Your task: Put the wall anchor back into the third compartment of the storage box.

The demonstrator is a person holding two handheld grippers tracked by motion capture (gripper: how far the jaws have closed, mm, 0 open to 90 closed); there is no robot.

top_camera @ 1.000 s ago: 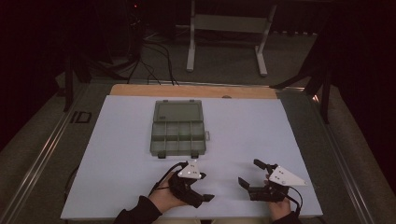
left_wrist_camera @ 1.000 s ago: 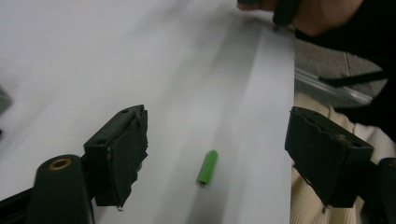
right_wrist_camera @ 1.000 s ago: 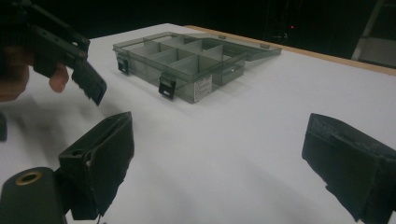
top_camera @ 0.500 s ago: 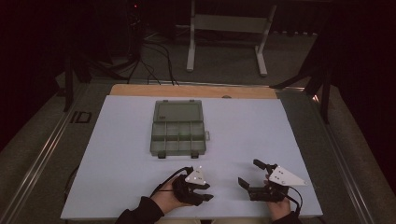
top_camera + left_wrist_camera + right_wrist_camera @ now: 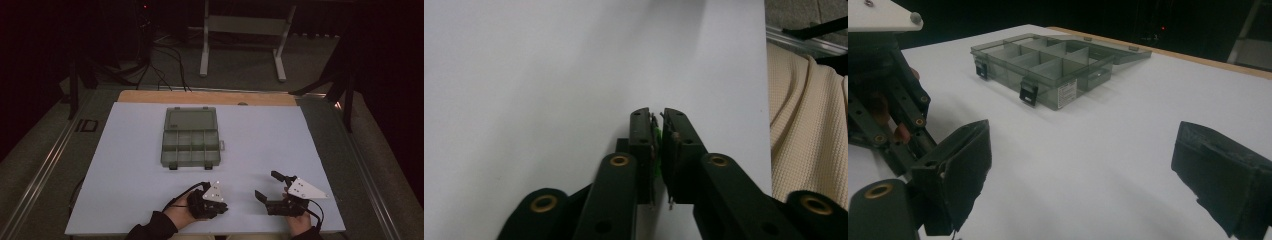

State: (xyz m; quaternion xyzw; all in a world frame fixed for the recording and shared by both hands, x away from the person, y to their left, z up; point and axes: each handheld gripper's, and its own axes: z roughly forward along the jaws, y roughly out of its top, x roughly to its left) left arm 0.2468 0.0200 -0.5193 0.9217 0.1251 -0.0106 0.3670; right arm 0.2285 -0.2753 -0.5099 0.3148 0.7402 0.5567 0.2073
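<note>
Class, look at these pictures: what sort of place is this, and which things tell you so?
Probably a lab or recording bench, not a home. A plain white table top holds one empty compartment box, a person's hands work two camera-bearing tongs, and cables and a metal stand fill the dark floor behind.

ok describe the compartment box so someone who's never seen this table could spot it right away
Start at the white table with a wooden strip along its far edge. Near the middle, towards the far side, lies the box, well beyond the left gripper and right gripper at the near edge. It is a flat, translucent grey-green organiser divided into small compartments, with two dark latches on its near side.
</note>
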